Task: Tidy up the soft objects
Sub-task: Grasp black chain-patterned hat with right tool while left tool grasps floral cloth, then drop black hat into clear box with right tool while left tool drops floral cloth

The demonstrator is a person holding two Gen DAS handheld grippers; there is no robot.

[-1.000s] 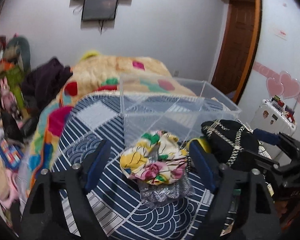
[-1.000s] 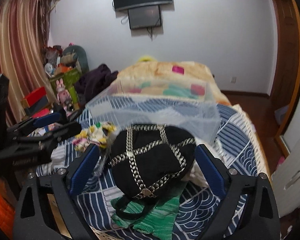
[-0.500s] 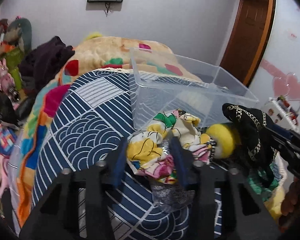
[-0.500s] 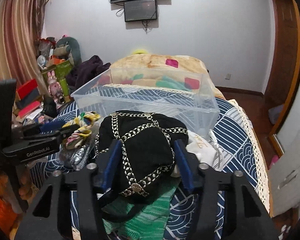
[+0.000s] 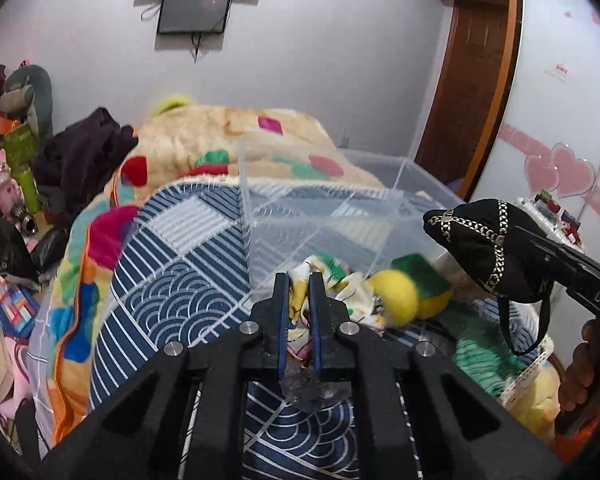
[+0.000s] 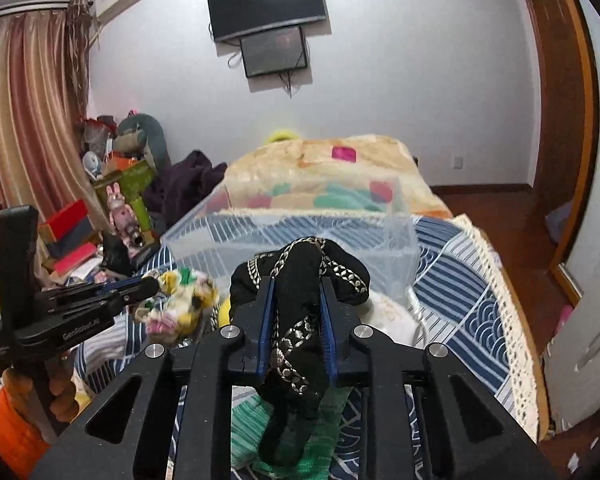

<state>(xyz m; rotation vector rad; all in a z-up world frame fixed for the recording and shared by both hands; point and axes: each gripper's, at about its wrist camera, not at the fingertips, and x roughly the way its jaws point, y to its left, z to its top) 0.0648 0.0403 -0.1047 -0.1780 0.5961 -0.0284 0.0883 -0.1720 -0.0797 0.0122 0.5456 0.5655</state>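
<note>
Just ahead of both grippers on the bed (image 5: 172, 280), the clear bin (image 6: 292, 236) lies beyond the right gripper (image 6: 296, 312), clamped on the raised black chain-trimmed pouch (image 6: 304, 272), while the left gripper (image 5: 298, 312) pinches the floral cloth (image 5: 340, 300) at the bin's near wall.

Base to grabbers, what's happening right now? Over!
Left hand-held gripper shut on floral cloth. Right hand-held gripper shut on black chain-trimmed hat, lifted. Clear bin straight ahead, open, nothing blocking.
</note>
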